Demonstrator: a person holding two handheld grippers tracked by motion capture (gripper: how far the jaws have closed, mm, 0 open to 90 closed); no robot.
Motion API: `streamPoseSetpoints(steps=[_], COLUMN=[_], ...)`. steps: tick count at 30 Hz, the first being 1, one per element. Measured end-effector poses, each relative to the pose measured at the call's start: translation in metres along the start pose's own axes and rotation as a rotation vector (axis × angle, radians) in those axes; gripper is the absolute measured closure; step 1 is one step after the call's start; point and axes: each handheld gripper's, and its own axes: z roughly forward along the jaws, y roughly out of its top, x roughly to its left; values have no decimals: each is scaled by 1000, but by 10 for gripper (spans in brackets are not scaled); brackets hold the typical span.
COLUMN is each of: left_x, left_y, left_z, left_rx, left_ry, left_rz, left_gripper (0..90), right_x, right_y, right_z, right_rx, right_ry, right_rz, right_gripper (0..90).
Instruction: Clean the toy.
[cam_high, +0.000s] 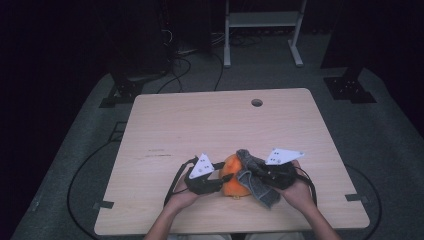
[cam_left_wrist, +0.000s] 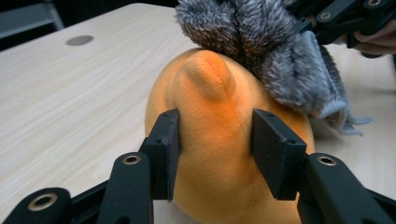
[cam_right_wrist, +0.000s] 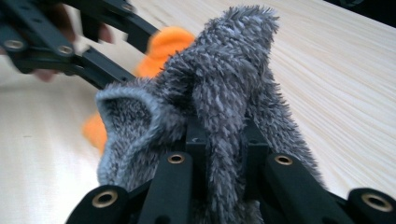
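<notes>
Grip comes first: my left gripper has its jaws pressed into the sides of the rounded orange plush toy near the front edge of the pale wooden table, while my right gripper pinches the shaggy grey fleece cloth draped over the toy's top. I'd hold the toy steady and draw the cloth slowly, watching for snags.

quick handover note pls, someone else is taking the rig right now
Left gripper: jaws pressing both sides of the orange plush toy, which sits on the table near the front edge.
Right gripper: shut on the grey fuzzy cloth, draped against the toy's top.
Done: both things gripped.
Left: apparently working the cloth over the toy; it covers only the upper side so far.
</notes>
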Motion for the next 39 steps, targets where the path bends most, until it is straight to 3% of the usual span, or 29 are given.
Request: streamPoseSetpoints(steps=[1,2,3,5,7,9,10,12,15,16,20,23,25,27,29,31,32,33,34,37,39], left_x=[0,0,1,6,10,12,13,15,7,6,4,4,3,3,3,-1,-4,-7,-9,-2,0], left_y=[1,1,-1,-6,-8,-4,-2,1,-1,-2,-1,-3,-5,-4,0,3,3,3,1,1,1], left_z=[2,2,3,2,0,-5,-9,-16,-8,-5,0,2,3,0,-9,-11,-8,-3,2,5,5], left_rx=[11,11,18,21,28,29,6,-27,39,43,49,51,63,57,-23,-78,-84,-51,-14,-10,0], left_ry=[30,30,41,46,38,35,27,15,26,22,41,40,44,50,92,104,104,96,114,106,120], left_rz=[11,11,8,-20,-38,-44,-57,-67,7,7,13,1,9,23,52,73,98,122,126,31,21], left_gripper=[531,530,530,527,512,424,389,437,583,583,604,605,601,590,511,549,549,575,597,620,620], right_x=[-5,-5,-5,0,12,18,16,5,-14,-14,1,22,35,32,25,22,22,22,22,23,20], right_y=[-3,-3,-4,-6,-5,-3,-3,-6,-18,-18,-11,-2,-4,-5,-6,-7,-7,-8,-9,-6,-8], right_z=[-5,-5,-9,-16,-15,-8,-6,-4,-3,-3,-14,-19,-5,-2,-2,-3,-3,0,2,3,-2], right_rx=[5,5,12,13,28,52,51,43,12,12,2,-31,10,11,7,-1,-1,-3,0,4,12], right_ry=[-41,-41,-73,-64,-48,-62,-59,-66,-69,-69,-130,-80,-83,-71,-52,-28,-28,-21,-21,-45,-71], right_rz=[29,29,23,5,-46,-86,-76,-36,80,80,8,-61,-123,-108,-66,-42,-42,-44,-57,-74,-70], right_gripper=[779,779,781,781,781,779,778,776,775,775,780,779,778,778,778,776,776,776,776,777,778])
